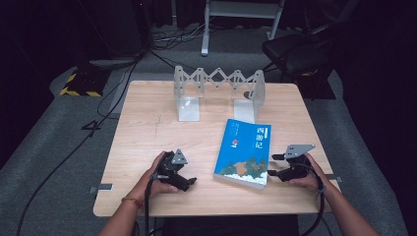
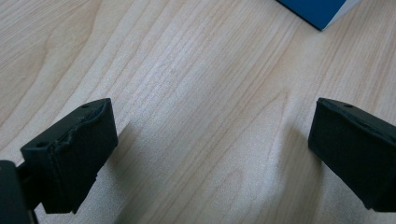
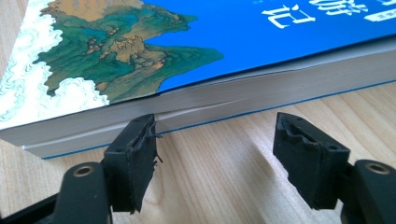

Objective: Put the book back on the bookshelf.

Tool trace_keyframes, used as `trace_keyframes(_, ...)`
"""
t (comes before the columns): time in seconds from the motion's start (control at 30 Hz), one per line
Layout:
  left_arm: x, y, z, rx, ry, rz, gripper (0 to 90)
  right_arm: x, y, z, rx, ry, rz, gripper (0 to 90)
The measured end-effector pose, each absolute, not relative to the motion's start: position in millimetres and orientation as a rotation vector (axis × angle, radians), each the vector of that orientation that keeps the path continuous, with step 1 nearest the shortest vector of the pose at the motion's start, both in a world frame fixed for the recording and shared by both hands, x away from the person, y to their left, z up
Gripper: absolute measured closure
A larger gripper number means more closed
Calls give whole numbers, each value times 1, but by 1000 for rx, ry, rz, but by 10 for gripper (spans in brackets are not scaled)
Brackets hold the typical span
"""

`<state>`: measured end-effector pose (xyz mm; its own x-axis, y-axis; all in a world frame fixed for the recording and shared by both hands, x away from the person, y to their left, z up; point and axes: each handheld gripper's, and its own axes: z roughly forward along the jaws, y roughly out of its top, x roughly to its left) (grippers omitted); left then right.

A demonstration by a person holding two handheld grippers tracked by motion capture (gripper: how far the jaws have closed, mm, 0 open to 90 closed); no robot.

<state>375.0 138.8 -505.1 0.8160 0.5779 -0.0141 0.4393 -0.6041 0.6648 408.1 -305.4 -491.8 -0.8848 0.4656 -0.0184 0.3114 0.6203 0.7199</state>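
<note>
A thick blue paperback book (image 1: 243,152) with a green landscape and white characters on its cover lies flat on the wooden table (image 1: 147,123), right of centre. Just right of the book's near right corner is my right gripper (image 1: 272,165), open and pointing at it. In the right gripper view the book (image 3: 233,37) shows its page edge just beyond my right gripper (image 3: 215,135); one jaw tip reaches that edge, with bare wood between the jaws. Left of the book, my left gripper (image 1: 189,178) rests low and open over bare wood (image 2: 210,144), and a corner of the book (image 2: 322,11) shows far off.
A white folding bookstand (image 1: 219,91) with two end plates stands at the table's far edge. Beyond the table are a black chair (image 1: 295,54), cables on the grey floor and a yellow-black striped block (image 1: 78,86). A person's forearms enter from the bottom edge.
</note>
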Motion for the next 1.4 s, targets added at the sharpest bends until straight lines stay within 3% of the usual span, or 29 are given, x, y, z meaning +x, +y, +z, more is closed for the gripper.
trace_keyframes(1.07,374,137,-503,2327,762,264,23,399,-305,-473,643,2595,1288,329)
trace_keyframes(1.13,373,135,-501,2328,753,259,52,399,-304,-471,641,2585,1307,329)
trace_keyframes(1.23,372,135,-500,2319,745,251,166,398,-303,-470,633,2589,1314,329)
trace_keyframes(1.4,370,128,-492,2276,728,214,159,396,-300,-470,613,2612,1312,334)
